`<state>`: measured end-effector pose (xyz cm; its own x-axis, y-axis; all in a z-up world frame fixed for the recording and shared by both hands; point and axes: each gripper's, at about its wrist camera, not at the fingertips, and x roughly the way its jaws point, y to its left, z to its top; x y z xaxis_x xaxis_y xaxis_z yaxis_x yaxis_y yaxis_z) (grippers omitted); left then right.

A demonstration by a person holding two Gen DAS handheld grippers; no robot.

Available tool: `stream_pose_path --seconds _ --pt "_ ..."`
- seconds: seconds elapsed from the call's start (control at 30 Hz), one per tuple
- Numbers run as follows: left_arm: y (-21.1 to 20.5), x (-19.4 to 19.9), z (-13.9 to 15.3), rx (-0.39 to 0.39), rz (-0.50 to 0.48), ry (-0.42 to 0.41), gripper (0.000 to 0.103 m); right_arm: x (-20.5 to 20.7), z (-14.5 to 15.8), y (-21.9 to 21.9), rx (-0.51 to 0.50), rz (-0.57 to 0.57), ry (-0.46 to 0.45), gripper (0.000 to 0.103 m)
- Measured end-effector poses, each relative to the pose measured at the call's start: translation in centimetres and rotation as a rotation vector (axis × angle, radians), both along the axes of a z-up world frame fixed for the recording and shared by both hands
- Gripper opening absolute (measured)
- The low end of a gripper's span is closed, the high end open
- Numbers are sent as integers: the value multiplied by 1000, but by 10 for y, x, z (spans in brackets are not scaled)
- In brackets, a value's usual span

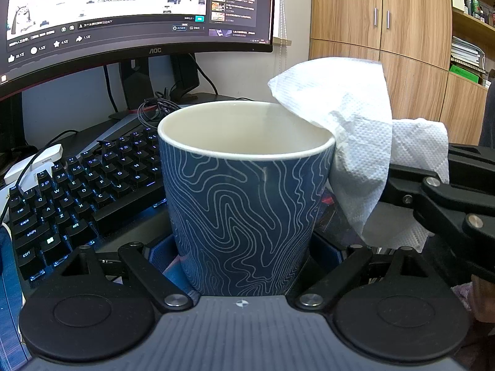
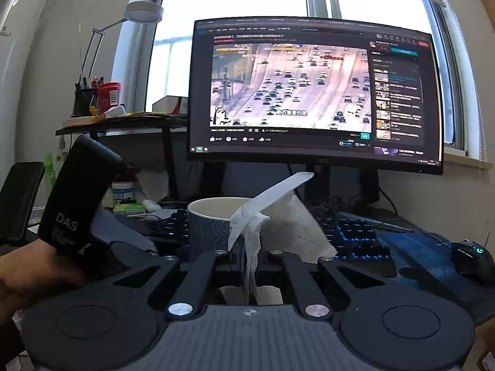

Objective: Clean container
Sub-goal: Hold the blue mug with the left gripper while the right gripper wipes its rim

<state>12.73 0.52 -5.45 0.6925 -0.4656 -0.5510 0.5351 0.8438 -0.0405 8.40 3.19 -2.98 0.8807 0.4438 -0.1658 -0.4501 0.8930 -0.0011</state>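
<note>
left claw [image 1: 244, 247]: one cup [image 1: 244, 198] | right claw [image 2: 247, 256]: one tissue [image 2: 250, 232]

The round ceramic cup [image 1: 244, 198] is showing a deep blue outside covered in thin, pale wavy contour lines, with a plain cream inside and rim. The crumpled paper towel [image 1: 349, 136] is showing white with a fine dotted embossing. The black mechanical keyboard [image 1: 77, 191] is glowing blue between its keys, which are carrying white letters. The tall wooden cabinet [image 1: 386, 31] is showing warm brown grain.
</note>
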Motion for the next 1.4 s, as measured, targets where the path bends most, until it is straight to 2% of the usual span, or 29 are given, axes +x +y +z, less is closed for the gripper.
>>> stream_pose_path --seconds 0.43,0.7,1.0,1.4 --pt "-1 0 0 1 0 -1 93 -4 3 13 -22 41 -5 4" --pt "-1 0 0 0 0 0 93 2 3 5 -18 0 3 5" --pt "0 1 0 1 -1 2 93 -7 3 21 -41 56 -11 5" --pt "0 2 0 1 0 2 93 -3 3 9 -16 11 11 5"
